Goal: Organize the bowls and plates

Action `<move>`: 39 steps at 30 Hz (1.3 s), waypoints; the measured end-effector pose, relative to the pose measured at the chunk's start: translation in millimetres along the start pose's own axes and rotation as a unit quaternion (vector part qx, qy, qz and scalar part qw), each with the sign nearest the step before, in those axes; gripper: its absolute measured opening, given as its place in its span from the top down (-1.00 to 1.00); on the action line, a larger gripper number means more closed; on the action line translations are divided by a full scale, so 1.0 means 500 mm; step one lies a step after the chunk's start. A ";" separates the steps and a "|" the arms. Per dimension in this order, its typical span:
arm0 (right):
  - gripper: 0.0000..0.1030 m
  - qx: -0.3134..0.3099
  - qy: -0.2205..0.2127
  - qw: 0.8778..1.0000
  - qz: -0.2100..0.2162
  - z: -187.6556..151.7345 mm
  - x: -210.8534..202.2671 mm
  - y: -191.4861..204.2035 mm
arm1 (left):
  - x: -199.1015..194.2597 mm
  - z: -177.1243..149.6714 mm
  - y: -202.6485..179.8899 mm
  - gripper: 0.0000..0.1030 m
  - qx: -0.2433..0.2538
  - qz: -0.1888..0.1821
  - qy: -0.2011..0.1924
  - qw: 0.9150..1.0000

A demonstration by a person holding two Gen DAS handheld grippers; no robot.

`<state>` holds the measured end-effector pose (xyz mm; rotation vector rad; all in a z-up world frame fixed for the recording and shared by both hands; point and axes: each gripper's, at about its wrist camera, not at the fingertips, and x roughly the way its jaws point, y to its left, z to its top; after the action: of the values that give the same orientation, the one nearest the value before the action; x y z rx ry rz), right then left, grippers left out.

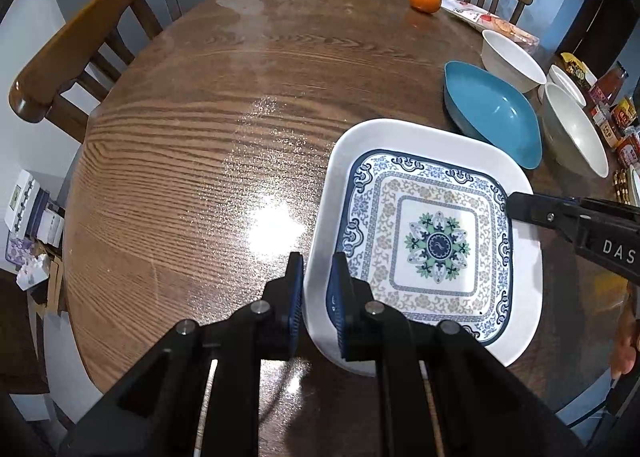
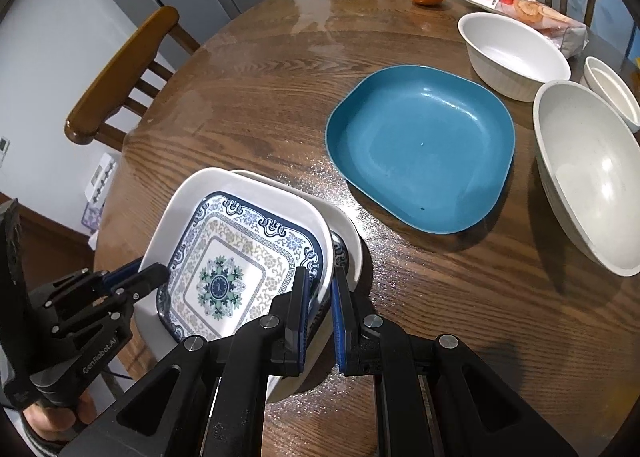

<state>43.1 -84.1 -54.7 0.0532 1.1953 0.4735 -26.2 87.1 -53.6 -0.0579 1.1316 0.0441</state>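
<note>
Here, in the left wrist view, the left tool (image 1: 317, 289) pinched the near-left rim of the patterned plate (image 1: 432, 245), which sat just ahead of it on the table (image 1: 180, 161). The plate was square and white-bordered, with a blue floral centre. In the right wrist view, the right tool (image 2: 320, 297) straddled the plate's opposite rim, above a second plate (image 2: 352, 241) nested beneath; whether it gripped, I could not tell. Lowering both sides level would probably seat the stack squarely. The blue plate (image 2: 420, 149) lay ahead, to the right.
</note>
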 end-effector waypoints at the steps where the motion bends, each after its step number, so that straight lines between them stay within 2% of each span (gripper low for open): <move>1: 0.76 -0.001 0.000 1.000 -0.002 0.000 0.001 0.000 | 0.000 0.000 -0.002 0.77 0.003 0.002 0.000 1.000; 9: 0.76 -0.005 0.000 1.000 -0.023 0.004 0.006 -0.003 | 0.011 0.004 -0.015 0.77 0.020 0.009 0.009 1.000; 22: 0.76 -0.014 -0.014 0.998 -0.052 0.003 0.006 0.004 | 0.011 0.006 -0.012 0.74 0.016 0.006 0.007 1.000; 32: 0.76 -0.009 -0.014 0.999 -0.048 0.005 0.003 -0.005 | 0.004 0.013 -0.012 0.73 0.018 0.010 -0.001 1.000; 34: 0.76 -0.003 -0.016 0.999 -0.044 0.005 -0.002 -0.008 | 0.000 0.015 -0.009 0.66 0.014 0.011 -0.003 1.000; 35: 0.76 0.003 -0.020 0.999 -0.041 0.005 -0.009 -0.012 | -0.003 0.016 -0.006 0.47 0.012 0.011 -0.004 1.000; 36: 0.76 0.007 -0.024 0.999 -0.038 0.004 -0.015 -0.015 | -0.005 0.016 -0.004 0.19 0.010 0.011 -0.006 1.000; 38: 0.76 0.022 -0.041 0.999 -0.021 0.000 -0.037 -0.027 | -0.013 0.018 0.004 -0.11 0.004 0.008 -0.011 1.000; 39: 0.76 0.031 -0.047 0.998 -0.010 -0.002 -0.046 -0.035 | -0.017 0.019 0.008 -0.13 0.001 0.007 -0.015 1.000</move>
<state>41.4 -108.8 -39.7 0.1151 1.1164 0.4120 -21.4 91.5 -41.8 -0.0462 1.1025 0.0561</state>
